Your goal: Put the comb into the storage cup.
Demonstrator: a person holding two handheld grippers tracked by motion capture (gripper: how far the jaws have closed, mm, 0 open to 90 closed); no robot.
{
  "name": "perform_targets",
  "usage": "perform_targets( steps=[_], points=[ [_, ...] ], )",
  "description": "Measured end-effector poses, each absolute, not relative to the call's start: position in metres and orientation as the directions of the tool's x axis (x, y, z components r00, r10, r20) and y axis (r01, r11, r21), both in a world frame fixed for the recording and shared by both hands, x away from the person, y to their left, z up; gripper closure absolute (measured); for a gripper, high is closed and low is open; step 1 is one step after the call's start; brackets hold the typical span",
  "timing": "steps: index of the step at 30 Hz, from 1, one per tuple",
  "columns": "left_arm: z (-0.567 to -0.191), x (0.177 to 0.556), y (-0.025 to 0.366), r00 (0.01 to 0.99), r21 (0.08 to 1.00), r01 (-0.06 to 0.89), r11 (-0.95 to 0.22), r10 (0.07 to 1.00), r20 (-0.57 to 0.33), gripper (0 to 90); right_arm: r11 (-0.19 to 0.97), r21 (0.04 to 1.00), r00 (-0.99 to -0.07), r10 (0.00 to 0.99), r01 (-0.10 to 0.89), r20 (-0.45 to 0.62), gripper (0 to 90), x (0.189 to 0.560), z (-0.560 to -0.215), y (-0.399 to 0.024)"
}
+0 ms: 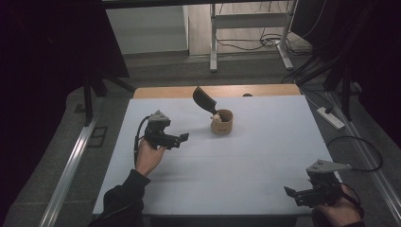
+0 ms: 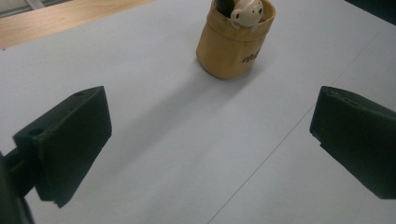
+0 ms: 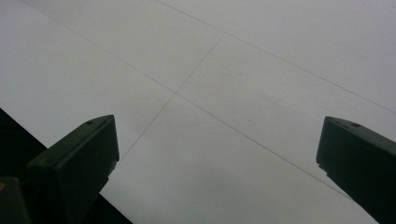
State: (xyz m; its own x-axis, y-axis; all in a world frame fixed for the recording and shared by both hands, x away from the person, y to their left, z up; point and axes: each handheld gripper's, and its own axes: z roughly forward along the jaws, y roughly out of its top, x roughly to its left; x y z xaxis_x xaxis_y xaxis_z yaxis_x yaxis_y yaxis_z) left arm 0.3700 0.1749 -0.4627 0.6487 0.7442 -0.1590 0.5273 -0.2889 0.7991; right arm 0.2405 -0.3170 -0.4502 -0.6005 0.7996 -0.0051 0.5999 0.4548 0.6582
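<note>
Tan fabric pouch (image 2: pixel 236 49), upright, holding small cream toy (image 2: pixel 247 12) and black tool (image 1: pixel 204 100); left gripper (image 1: pixel 178 140) nearby, right gripper (image 1: pixel 294 195) well apart, fingers released.

Three cameras: one fixed above the near side, one riding on each gripper.

The high view looks forward and down from above the person's side, far enough to take in the whole white table (image 1: pixel 236 161), the floor around it and both forearms. The left gripper view sits low and close to the table surface, looking along its own wide-apart jaws toward the tan pouch (image 2: pixel 235 44), which the high view also shows near the far middle (image 1: pixel 222 122). The right gripper view is also low and near, facing down over the white surface (image 3: pixel 261 70) at the table's near edge, a part the high view shares at its lower right.
</note>
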Motion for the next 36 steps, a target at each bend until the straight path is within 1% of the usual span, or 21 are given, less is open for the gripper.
perform_targets(
  steps=[36],
  points=[
    [-0.464,0.341,0.181,0.660,0.796,0.533,-0.288,0.730,-0.177,0.0,0.461,0.655,-0.604,0.797,0.599,-0.008,0.0,0.240,-0.451,-0.316]
  ],
)
